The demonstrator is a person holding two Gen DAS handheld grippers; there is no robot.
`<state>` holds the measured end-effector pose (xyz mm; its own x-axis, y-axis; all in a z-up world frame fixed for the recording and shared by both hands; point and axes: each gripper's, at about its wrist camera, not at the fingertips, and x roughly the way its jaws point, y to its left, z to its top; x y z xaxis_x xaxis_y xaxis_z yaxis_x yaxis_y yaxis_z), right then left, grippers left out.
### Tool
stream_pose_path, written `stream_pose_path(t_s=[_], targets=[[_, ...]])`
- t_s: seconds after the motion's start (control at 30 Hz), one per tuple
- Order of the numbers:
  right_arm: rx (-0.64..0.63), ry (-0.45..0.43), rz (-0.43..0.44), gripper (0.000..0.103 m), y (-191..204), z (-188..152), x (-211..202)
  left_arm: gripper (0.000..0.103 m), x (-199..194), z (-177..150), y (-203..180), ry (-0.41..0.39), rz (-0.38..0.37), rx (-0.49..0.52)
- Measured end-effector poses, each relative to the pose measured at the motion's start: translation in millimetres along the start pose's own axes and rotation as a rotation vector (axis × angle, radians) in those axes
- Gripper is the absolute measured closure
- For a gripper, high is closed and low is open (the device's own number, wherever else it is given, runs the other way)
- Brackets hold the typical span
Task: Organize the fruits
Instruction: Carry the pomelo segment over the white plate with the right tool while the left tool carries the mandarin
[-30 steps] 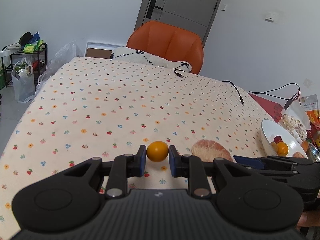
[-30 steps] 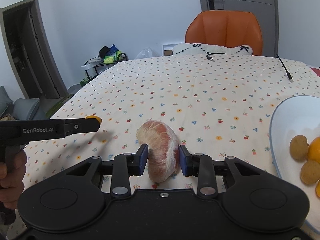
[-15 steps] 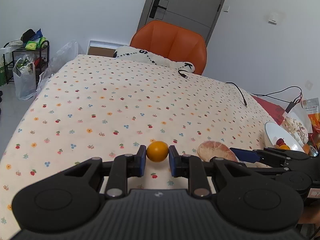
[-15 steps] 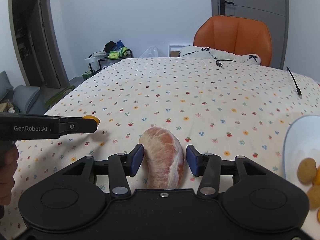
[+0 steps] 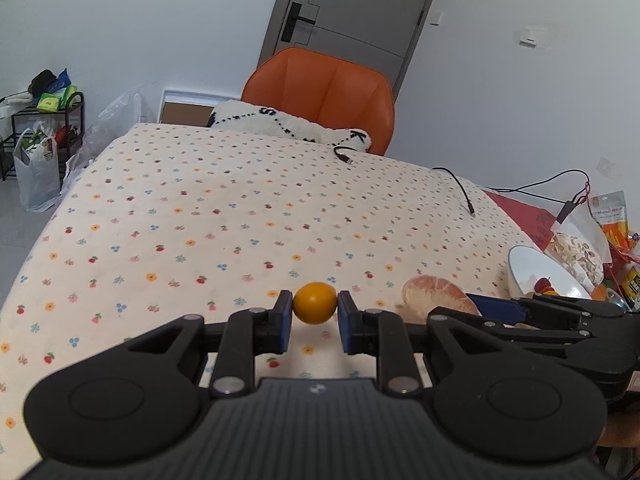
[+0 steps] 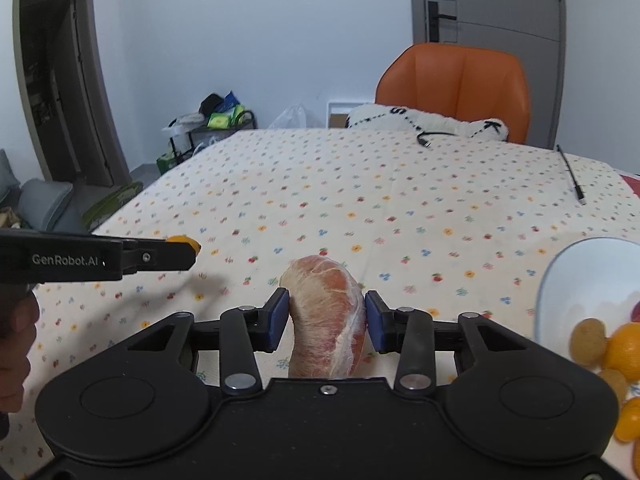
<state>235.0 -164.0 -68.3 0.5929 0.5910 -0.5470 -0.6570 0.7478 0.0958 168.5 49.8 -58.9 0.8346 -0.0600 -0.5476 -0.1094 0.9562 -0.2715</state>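
My left gripper (image 5: 315, 309) is shut on a small orange fruit (image 5: 315, 308) and holds it above the flowered tablecloth. It also shows in the right wrist view (image 6: 182, 249), at the left, with the orange fruit (image 6: 184, 240) at its tip. My right gripper (image 6: 326, 320) is shut on a peeled pomelo segment (image 6: 328, 320), pink with white pith. The pomelo segment (image 5: 436, 298) shows in the left wrist view too, to the right of my left gripper. A white bowl (image 6: 580, 276) with oranges and small brown fruits stands at the right.
An orange chair (image 5: 324, 96) and a white cushion (image 5: 288, 124) are at the table's far edge. Black cables (image 5: 460, 188) lie on the cloth. Snack bags (image 5: 600, 232) crowd the right side beyond the bowl (image 5: 532, 272).
Both grippers have risen slightly and tilted, each still holding its fruit. The right gripper has drawn a little left, away from the bowl.
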Motion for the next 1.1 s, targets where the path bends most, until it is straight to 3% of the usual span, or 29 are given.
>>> stream_pose_path(t_s=[1.1], targets=[[0.145, -0.146, -0.207, 0.064, -82.4, -1.8, -94.8, 0.081, 16.5, 12.7, -118.7, -0.018, -0.189, 0.137]])
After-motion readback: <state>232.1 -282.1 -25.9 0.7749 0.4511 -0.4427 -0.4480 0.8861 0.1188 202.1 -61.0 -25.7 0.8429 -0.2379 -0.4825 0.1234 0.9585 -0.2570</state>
